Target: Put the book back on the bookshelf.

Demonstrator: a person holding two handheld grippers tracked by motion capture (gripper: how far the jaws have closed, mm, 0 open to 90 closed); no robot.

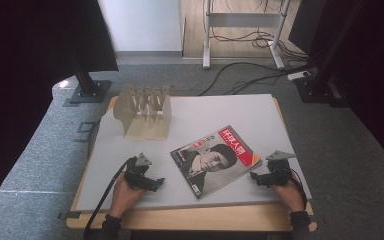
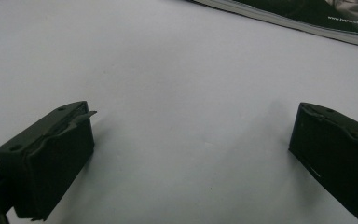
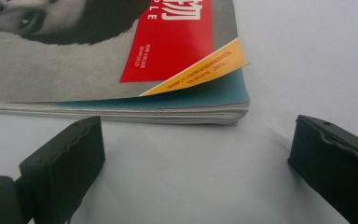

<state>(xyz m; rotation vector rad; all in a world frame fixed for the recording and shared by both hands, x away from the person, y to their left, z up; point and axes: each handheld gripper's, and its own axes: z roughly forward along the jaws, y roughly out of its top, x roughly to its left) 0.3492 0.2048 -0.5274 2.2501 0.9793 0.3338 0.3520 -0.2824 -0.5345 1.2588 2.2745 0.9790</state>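
Observation:
A magazine (image 1: pixel 215 159) with a dark portrait and a red title block lies flat on the grey mat, turned at an angle. My left gripper (image 1: pixel 156 183) rests on the mat to its left, open, with bare mat between its jaws (image 2: pixel 191 149); the magazine's edge (image 2: pixel 303 21) runs along the top of the left gripper view. My right gripper (image 1: pixel 255 177) sits just right of the magazine, open, aimed at its page edge. In the right gripper view the magazine's corner (image 3: pixel 214 100) lies just beyond the gripper (image 3: pixel 196 154), with its cover corner lifted slightly.
A beige slotted rack (image 1: pixel 145 111) stands at the back left of the grey mat (image 1: pixel 260 115). The mat covers a wooden table (image 1: pixel 190 217). Black stand bases (image 1: pixel 87 92) and cables (image 1: pixel 245 75) lie on the carpet beyond.

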